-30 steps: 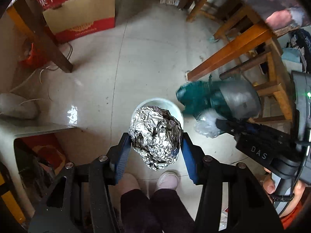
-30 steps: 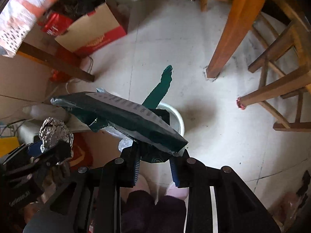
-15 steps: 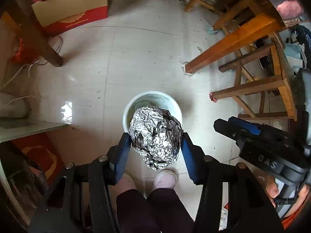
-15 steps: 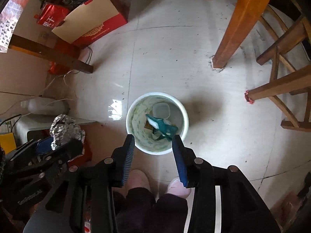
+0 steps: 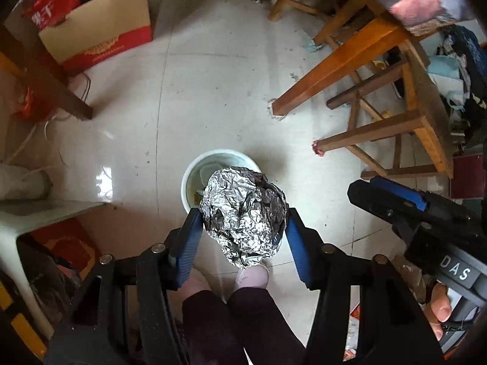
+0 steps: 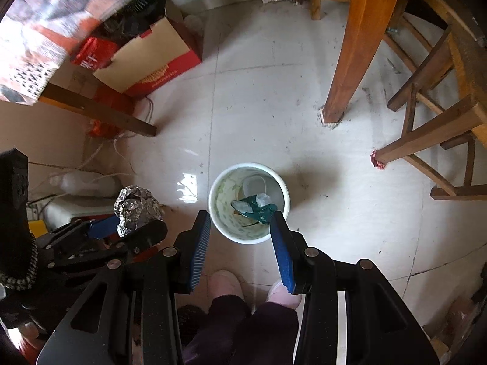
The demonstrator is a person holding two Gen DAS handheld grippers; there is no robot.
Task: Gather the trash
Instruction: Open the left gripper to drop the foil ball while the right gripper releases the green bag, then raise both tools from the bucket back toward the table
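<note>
- Directly between the blue pads of the left gripper (image 5: 243, 228) sits a crumpled ball of foil (image 5: 243, 216), silver and creased, about as wide as the gap itself.
- Both pads touch the sides of the foil ball, and the jaws are opening at this moment, with the ball between them.
- Beneath the foil ball, on the pale tiled floor (image 5: 213, 91), stands a round white bin (image 6: 248, 202); in the left wrist view the ball covers most of its mouth.
- Inside the bin lie a crumpled dark green wrapper (image 6: 255, 208) and a small clear plastic tub (image 6: 255, 185).
- To the right, the right gripper (image 6: 240, 243) hangs above the near rim of the bin, its jaws parted with nothing between them.
- At the lower right of the left wrist view, a person's hand (image 5: 441, 307) grips the right gripper's handle.
- Below both grippers show the person's dark trouser legs (image 6: 243, 328) and pale pink slippers (image 6: 225, 283), just beside the bin.
- Further out, orange wooden table legs (image 6: 353, 51) and a brown stool frame (image 6: 426, 140) stand on the right side of the floor.
- On the far left rests a cardboard box (image 5: 100, 33) with red print, and a dark wooden leg (image 5: 51, 85) crosses in front of it.
- White cables (image 6: 121, 152) trail along the floor by the left wall.
</note>
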